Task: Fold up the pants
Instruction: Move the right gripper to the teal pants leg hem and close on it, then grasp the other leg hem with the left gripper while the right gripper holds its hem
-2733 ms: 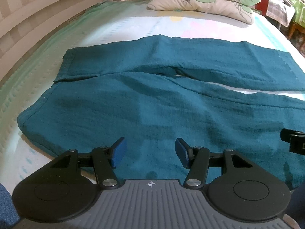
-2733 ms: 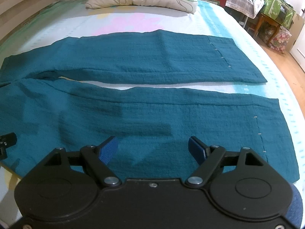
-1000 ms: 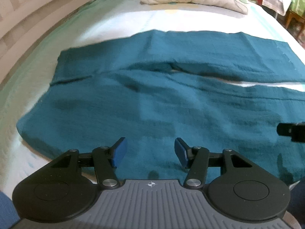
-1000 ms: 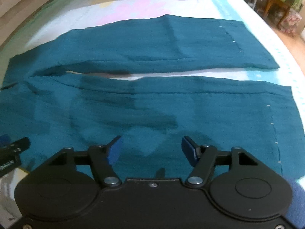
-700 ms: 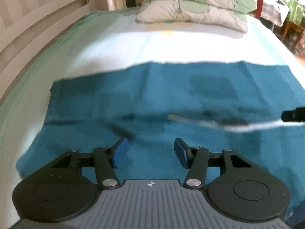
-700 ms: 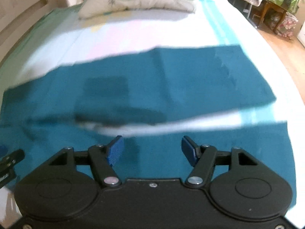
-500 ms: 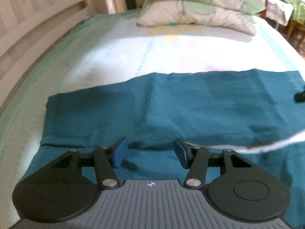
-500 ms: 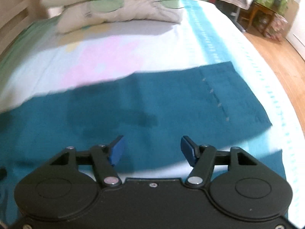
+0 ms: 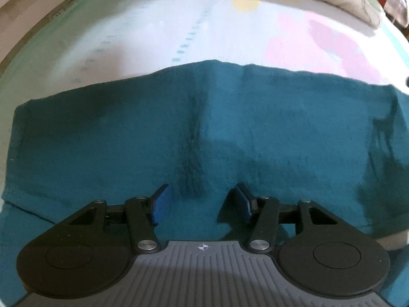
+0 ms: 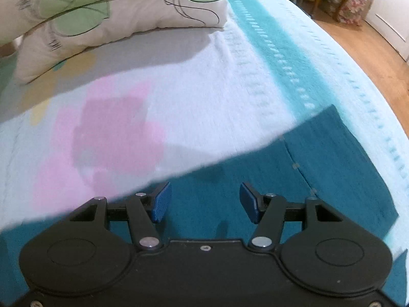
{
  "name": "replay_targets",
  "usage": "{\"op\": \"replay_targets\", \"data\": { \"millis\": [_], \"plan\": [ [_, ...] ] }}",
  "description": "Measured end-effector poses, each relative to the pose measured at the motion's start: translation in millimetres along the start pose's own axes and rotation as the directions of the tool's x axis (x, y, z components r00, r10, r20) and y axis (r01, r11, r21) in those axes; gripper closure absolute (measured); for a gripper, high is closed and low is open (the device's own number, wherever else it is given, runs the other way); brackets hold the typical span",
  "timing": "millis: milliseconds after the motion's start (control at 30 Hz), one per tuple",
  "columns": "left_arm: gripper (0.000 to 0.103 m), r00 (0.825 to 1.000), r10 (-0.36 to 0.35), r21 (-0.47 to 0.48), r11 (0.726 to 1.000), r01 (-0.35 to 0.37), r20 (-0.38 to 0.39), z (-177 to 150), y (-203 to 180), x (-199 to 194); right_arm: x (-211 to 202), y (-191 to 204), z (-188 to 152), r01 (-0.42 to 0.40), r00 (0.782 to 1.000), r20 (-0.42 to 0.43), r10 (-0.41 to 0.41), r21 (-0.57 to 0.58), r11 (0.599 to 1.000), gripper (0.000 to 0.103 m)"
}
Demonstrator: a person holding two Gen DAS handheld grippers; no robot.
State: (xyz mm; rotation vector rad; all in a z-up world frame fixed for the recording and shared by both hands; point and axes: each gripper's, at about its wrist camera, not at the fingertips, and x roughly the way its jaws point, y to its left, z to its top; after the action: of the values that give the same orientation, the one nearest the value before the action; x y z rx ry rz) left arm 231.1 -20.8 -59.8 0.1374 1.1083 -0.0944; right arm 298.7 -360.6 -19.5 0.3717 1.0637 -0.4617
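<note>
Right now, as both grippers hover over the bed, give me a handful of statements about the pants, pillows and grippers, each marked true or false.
1. The left gripper is clamped on a fold of cloth. False: its jaws stand apart, nothing pinched.
2. The teal pants lie flat on the bed sheet. True.
3. The right gripper is open and holds nothing. True.
4. The pillows rest on top of the pants. False: bare sheet lies between them.
5. A wooden floor shows beside the bed. True.
</note>
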Motion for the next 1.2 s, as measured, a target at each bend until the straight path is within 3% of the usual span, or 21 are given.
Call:
{"op": "replay_targets", "data": {
  "millis": [267, 367, 400, 433, 467, 500, 633, 767, 967, 1200],
  "plan": [
    [0.049, 1.000, -0.001, 0.024, 1.000, 0.001, 0.005, -6, 3, -2, 54, 14, 16, 0.134, 0.984, -0.123, -0.125, 0.071, 0.988, 0.038],
    [0.049, 1.000, -0.005, 0.014, 1.000, 0.005, 0.000, -1, 1, -1, 50, 9, 7, 0.129, 0.985, -0.119, -0.121, 0.069, 0.989, 0.041],
    [0.050, 1.000, -0.009, 0.006, 1.000, 0.009, 0.001, 0, 2, 0, 47, 6, 6, 0.115, 0.987, -0.120, -0.106, 0.069, 0.991, 0.045],
    [0.050, 1.000, -0.013, -0.001, 1.000, 0.013, 0.002, 1, 3, 0, 43, 2, 3, 0.101, 0.989, -0.117, -0.093, 0.068, 0.993, 0.059],
    [0.051, 1.000, -0.017, -0.004, 1.000, 0.017, 0.002, 2, 3, 1, 39, -2, 1, 0.090, 0.990, -0.118, -0.082, 0.064, 0.994, 0.085],
    [0.051, 1.000, -0.020, -0.004, 1.000, 0.020, 0.002, 2, 4, 0, 36, -6, -1, 0.079, 0.989, -0.126, -0.071, 0.061, 0.995, 0.092],
    [0.056, 0.998, -0.065, -0.016, 0.998, 0.065, 0.001, 6, 9, -8, 17, -28, -16, 0.002, 0.993, -0.119, 0.008, 0.082, 0.997, 0.093],
    [0.056, 0.990, -0.136, -0.097, 0.985, 0.140, 0.045, 20, 20, -28, 8, -45, -31, -0.052, 0.991, -0.119, 0.063, 0.090, 0.995, 0.093],
    [0.056, 0.978, -0.190, -0.176, 0.963, 0.202, 0.083, 55, 34, -35, 9, -48, -41, -0.081, 0.990, -0.110, 0.087, 0.057, 0.995, 0.092],
    [0.056, 0.959, -0.280, -0.329, 0.902, 0.279, 0.044, 86, 44, -14, 13, -55, -47, -0.095, 0.989, -0.109, 0.100, 0.047, 0.994, 0.092]
  ]
}}
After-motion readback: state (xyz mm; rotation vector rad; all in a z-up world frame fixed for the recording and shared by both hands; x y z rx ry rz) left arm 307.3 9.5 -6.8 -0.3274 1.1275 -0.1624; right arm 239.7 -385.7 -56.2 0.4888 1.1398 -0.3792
